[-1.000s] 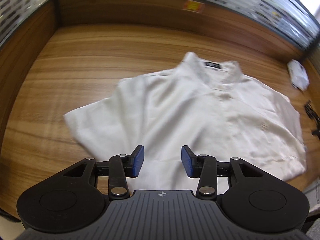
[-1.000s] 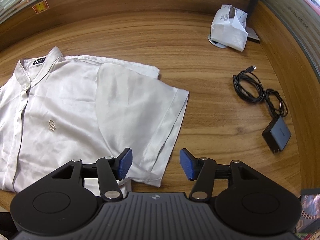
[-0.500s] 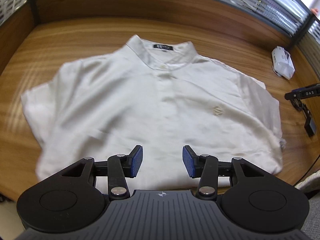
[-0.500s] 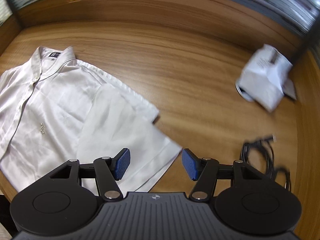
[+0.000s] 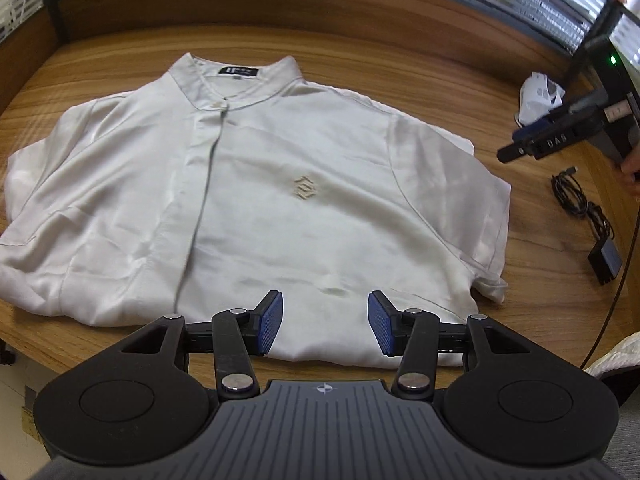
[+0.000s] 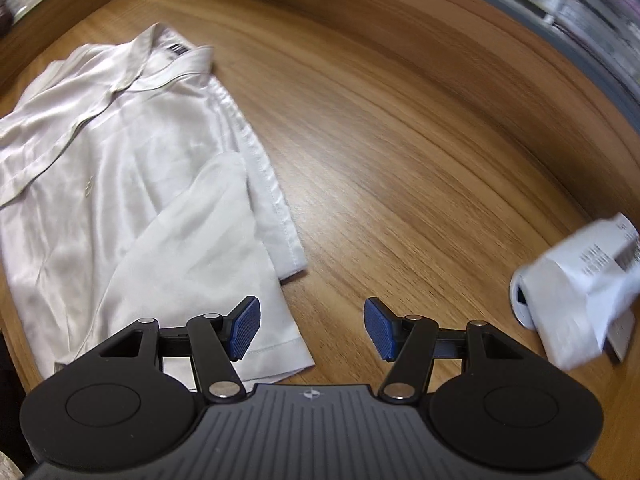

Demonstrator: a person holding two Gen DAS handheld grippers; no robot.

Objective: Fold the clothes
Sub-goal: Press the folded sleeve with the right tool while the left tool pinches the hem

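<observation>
A white short-sleeved shirt [image 5: 256,184] lies face up and spread flat on the wooden table, collar at the far side. My left gripper [image 5: 325,324] is open and empty above the shirt's near hem. My right gripper [image 6: 312,329] is open and empty, hovering over bare wood just right of the shirt's right sleeve [image 6: 224,264]; the shirt fills the left of that view [image 6: 100,168]. The right gripper also shows at the right edge of the left wrist view [image 5: 560,136], held above the table.
A white paper bag [image 6: 580,288] stands on the table at the right, also seen in the left wrist view [image 5: 538,94]. A black cable and charger [image 5: 588,216] lie right of the shirt. A wooden partition [image 5: 320,4] borders the table's far side.
Both grippers have moved. The left view has shifted so the shirt sits closer and more centred. The right gripper has swung up and away to the right, over bare table near the paper bag.
</observation>
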